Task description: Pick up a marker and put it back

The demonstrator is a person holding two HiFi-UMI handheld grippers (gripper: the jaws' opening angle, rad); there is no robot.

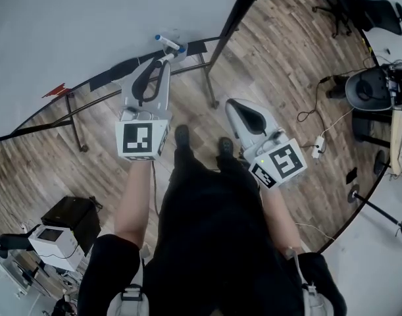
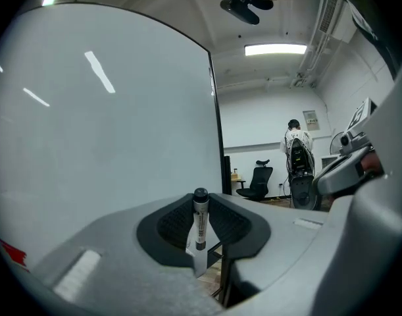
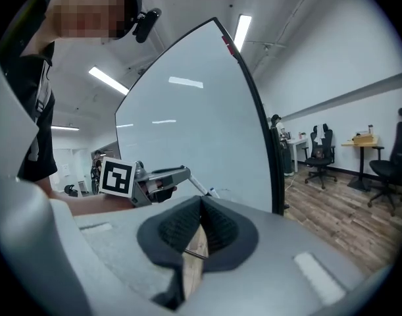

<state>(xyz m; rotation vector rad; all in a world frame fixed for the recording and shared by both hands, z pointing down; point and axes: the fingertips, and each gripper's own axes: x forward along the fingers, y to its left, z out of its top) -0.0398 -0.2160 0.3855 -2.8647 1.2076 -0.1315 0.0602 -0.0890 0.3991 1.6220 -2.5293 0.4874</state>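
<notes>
Between ribbed pads (image 2: pixel 171 226) of left claw (image 2: pixel 201 199) — slim cylindrical marker (image 2: pixel 199 221), pinched; right claw (image 3: pixel 201 203) closed, empty.

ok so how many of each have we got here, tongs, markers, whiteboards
tongs: 2, the left tongs and the right tongs
marker: 1, clamped in the left tongs
whiteboard: 1
total: 4

Marker (image 1: pixel 170 43) in left gripper (image 1: pixel 165 60), whiteboard (image 1: pixel 82 25) just beyond, right gripper (image 1: pixel 238 106) to its right
</notes>
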